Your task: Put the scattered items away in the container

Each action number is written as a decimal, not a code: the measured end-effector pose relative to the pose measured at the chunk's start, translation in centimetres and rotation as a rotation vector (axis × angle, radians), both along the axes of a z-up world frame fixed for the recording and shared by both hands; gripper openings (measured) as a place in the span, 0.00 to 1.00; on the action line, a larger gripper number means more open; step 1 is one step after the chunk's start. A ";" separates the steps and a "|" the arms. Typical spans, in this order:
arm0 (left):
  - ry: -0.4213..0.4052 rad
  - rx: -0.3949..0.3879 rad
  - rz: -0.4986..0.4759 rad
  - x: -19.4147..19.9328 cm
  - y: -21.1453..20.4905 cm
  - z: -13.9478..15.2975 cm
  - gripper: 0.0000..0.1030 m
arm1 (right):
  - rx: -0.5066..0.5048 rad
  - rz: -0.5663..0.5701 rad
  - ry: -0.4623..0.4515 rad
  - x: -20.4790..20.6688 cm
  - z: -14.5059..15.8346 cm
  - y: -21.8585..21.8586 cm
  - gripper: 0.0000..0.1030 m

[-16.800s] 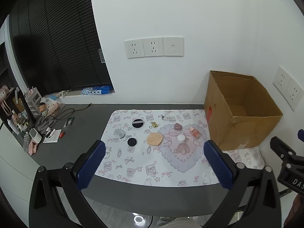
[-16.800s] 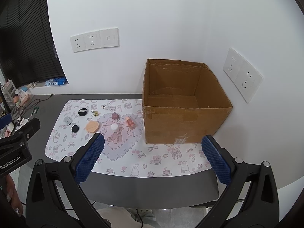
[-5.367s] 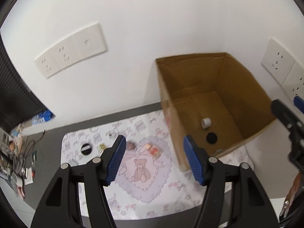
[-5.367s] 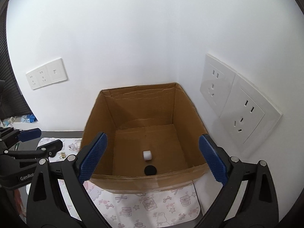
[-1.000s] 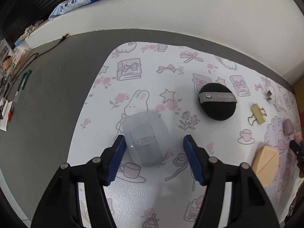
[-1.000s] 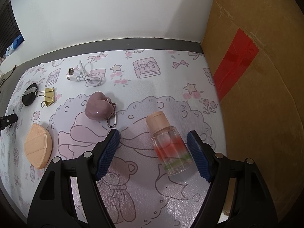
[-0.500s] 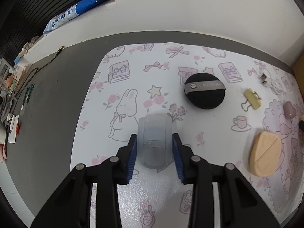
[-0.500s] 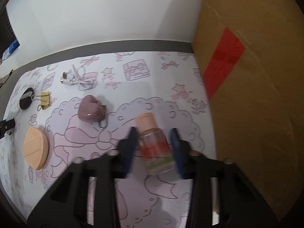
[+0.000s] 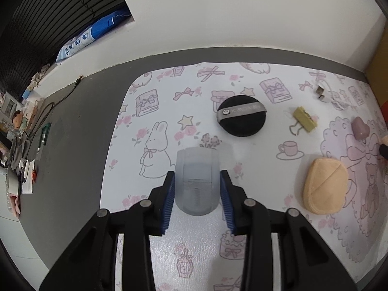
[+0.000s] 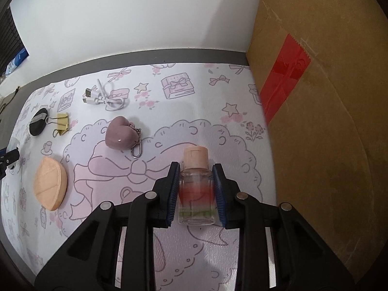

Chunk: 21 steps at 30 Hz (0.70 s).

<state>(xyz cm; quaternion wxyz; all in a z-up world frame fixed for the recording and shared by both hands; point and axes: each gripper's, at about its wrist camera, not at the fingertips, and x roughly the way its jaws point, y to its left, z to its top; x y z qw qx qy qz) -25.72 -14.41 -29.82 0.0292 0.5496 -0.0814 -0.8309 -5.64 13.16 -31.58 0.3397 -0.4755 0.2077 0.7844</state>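
My left gripper is shut on a translucent grey case lying on the patterned mat. My right gripper is shut on a small clear bottle with red liquid and a peach cap, lying on the mat beside the cardboard box. Loose on the mat are a black round puff, a yellow binder clip, a peach sponge, a mauve heart keychain and a white USB cable.
The box stands at the mat's right end against the white wall. The dark desk to the left of the mat carries cables and small clutter at its far left. A blue packet lies on the window ledge.
Both grippers have closed: the left jaws onto the grey case, the right jaws onto the bottle. Both have moved slightly forward over their items.
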 end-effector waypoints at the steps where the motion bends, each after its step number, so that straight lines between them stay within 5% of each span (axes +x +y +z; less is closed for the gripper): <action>1: 0.000 0.001 -0.003 0.1 0.1 0.3 0.34 | -0.002 0.000 0.002 0.1 0.3 0.1 0.27; 11: 0.052 0.011 -0.035 1.6 1.4 5.9 0.34 | 0.015 0.013 0.030 0.9 3.8 -1.7 0.27; 21: 0.137 0.071 -0.058 4.0 2.2 14.3 0.34 | 0.088 -0.002 0.089 2.4 12.0 -3.3 0.27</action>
